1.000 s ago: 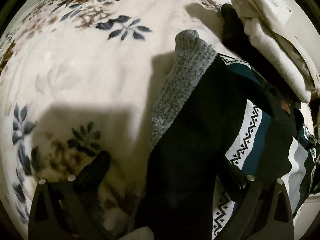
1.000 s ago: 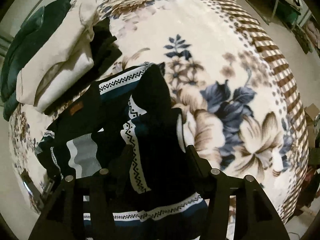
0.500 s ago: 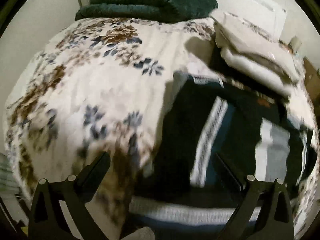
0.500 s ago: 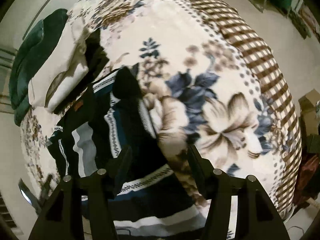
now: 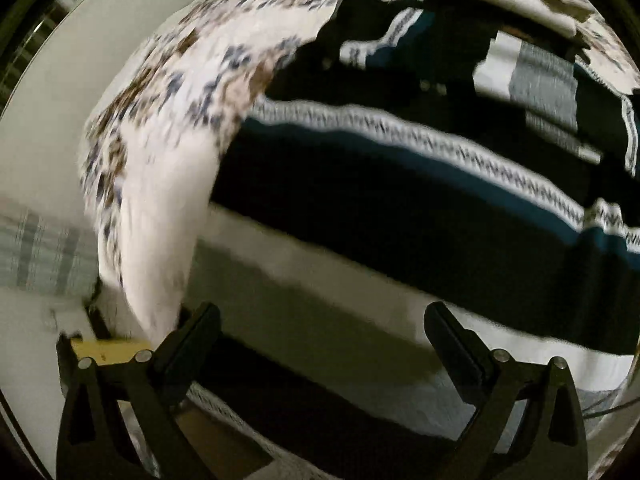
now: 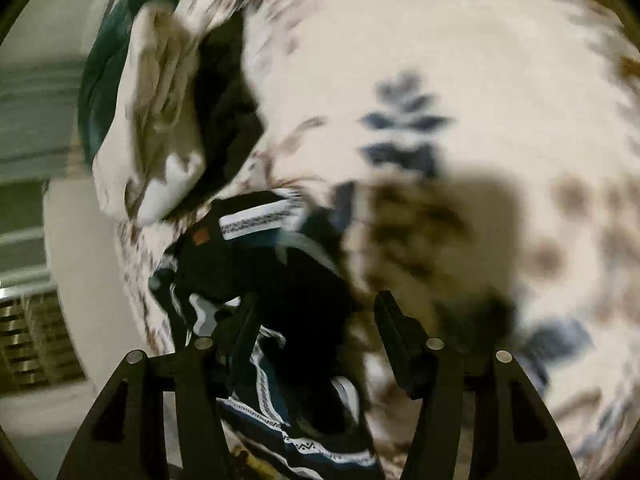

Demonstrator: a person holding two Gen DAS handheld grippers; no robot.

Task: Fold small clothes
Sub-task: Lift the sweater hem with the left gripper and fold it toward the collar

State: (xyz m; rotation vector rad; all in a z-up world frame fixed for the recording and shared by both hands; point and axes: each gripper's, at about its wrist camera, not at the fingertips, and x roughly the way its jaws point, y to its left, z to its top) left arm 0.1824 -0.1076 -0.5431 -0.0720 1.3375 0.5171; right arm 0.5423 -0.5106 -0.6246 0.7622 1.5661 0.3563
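Black fingers of your left gripper [image 5: 322, 316] spread, gripping nothing | your right gripper [image 6: 316, 312] spread above the patterned sweater [image 6: 288, 320] | sweater lies on floral blanket [image 6: 460, 80] | beyond, cream folded stack [image 6: 156, 120]; no containers.

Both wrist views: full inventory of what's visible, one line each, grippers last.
patterned sweater: 1, black with teal, grey and white zigzag bands, spread on the bed in front of both grippers
floral blanket: 1, cream with blue and brown flowers, covers the bed
cream folded garments: 1 stack, cream, far side of the sweater
black garment: 1, black, against the cream stack
green bedding: 1, dark green, behind the cream stack
left hand-held gripper: 1, black, jaws open, empty
right hand-held gripper: 1, black, jaws open, over the sweater's edge
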